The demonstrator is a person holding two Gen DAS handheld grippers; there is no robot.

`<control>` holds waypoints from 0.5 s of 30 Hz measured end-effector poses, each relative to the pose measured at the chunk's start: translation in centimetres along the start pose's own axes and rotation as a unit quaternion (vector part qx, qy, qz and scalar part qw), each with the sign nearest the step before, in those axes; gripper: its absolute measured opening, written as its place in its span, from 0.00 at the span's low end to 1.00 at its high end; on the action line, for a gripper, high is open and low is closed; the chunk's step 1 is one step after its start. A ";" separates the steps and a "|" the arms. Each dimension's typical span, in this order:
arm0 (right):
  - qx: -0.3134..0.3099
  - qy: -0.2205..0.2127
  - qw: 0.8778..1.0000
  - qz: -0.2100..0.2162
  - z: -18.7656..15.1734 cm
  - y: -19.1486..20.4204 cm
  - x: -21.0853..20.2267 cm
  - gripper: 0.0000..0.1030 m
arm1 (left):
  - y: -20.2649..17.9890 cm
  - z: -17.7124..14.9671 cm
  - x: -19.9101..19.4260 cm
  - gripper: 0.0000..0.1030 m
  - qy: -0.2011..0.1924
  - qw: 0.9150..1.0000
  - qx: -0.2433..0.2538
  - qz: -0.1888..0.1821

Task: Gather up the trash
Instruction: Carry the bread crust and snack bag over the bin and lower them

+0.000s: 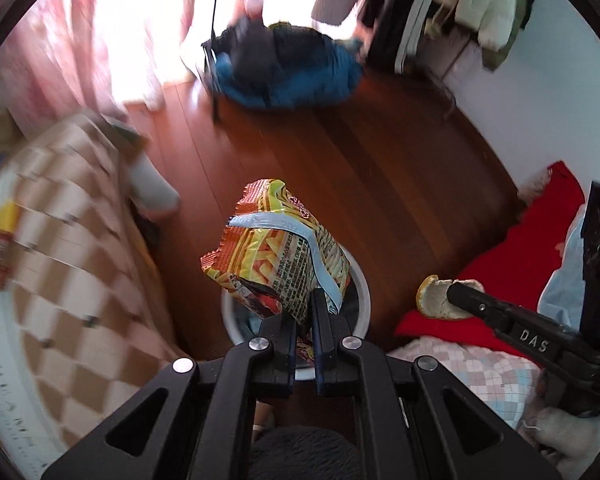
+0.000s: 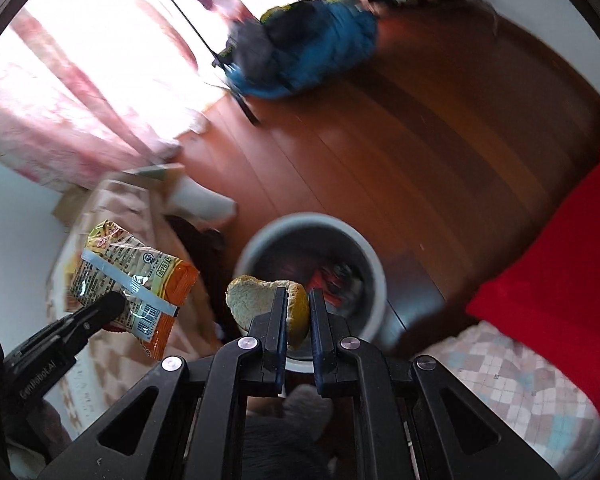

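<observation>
Clearly, a crinkled yellow-and-orange foil snack wrapper is being pinched between the narrowed jaws of the left gripper, its lower edge caught by the black fingers while the rest is standing up and leaning toward eleven o'clock in the left wrist view. Directly behind and below it, a round white plastic waste bin is being seen on the reddish-brown wooden floor, so the wrapper is being held above the bin's opening. At three o'clock in that view, the right gripper is being shown gripping a curled piece of orange peel with a pale pith side, in front of a red cloth. From the right wrist view, the same peel is being clamped between the nearly closed fingers of the right gripper, at the near rim of the bin, in which red and dark scraps are already lying. At nine o'clock there, the wrapper is being held by the left gripper beside a beige-and-white checked blanket. At twelve o'clock, a blue and dark heap of fabric is lying on the floor near pink curtains, both blurred.
</observation>
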State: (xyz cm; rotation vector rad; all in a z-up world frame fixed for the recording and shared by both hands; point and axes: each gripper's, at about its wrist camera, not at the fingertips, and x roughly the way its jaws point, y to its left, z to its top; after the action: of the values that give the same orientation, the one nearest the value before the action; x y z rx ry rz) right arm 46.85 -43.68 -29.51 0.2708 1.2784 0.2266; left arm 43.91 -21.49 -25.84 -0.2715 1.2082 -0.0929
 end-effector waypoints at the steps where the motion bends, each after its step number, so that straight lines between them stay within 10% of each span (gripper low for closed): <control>1: 0.006 0.013 1.000 -0.001 0.0 -0.9 1.5 0.10 | 0.0 0.3 1.4 0.04 0.017 1.000 -0.005 -0.004; 15: 0.057 0.104 0.993 -0.014 -0.3 -5.1 15.0 0.10 | -0.7 1.5 13.5 0.06 0.141 0.990 -0.013 0.005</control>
State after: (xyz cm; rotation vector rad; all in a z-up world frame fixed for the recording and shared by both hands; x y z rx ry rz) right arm 50.79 -43.73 -44.84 0.3339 1.5026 0.1607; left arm 50.15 -24.86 -37.47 -0.2818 1.4917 -0.1086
